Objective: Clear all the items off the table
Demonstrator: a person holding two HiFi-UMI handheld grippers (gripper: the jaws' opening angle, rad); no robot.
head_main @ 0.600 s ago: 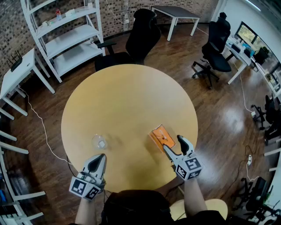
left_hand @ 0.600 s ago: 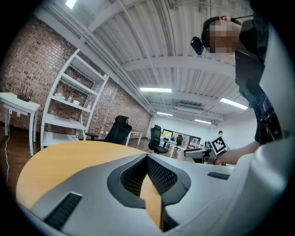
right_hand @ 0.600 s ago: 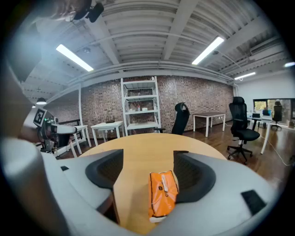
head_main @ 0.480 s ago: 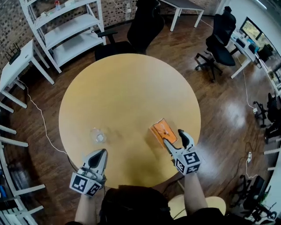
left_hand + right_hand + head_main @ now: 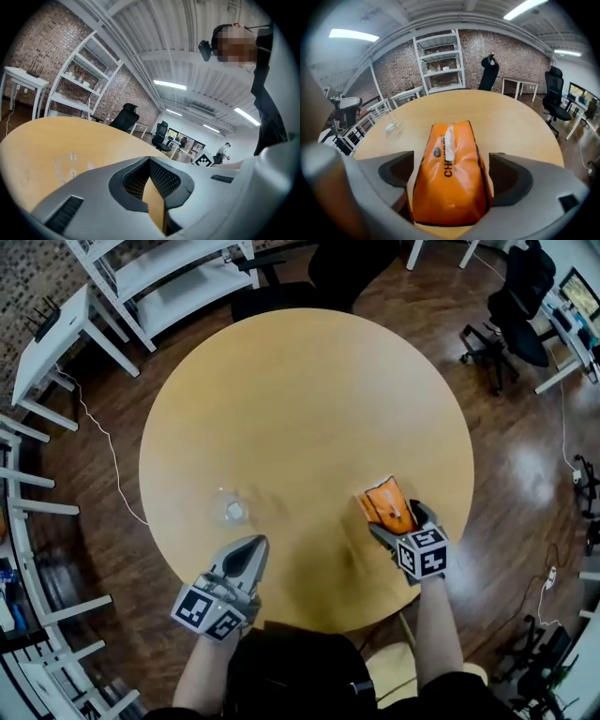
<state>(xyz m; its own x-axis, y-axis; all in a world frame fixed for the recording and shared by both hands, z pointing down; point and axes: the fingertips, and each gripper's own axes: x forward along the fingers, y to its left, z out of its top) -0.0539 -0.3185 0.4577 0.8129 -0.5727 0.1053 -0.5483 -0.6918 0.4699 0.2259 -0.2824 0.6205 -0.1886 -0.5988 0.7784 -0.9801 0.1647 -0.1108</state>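
Head view first: at the left of the round table point(image 5: 300, 399) we see a small clear glass point(image 5: 232, 511) standing alone near our edge. Just short of it our left gripper point(image 5: 255, 544) hovers roughly level, pointing towards the glass. We judge it is parked there to take the glass once the other item is dealt with. In the left gripper view its jaws meet at the tips, with only bare tabletop showing through the slot behind them, so they are closed on nothing.

Moving right, the orange tissue pack point(image 5: 387, 502) lies flat on the table near the right-hand edge, a white tissue poking from its top slit. Our right gripper point(image 5: 401, 521) tilts down over the pack's near end, which we think lines the pads up with its long sides. In the right gripper view the jaws stand wide apart with the pack between them. The left pad is clear of it and the right pad just beside it, neither squeezing.
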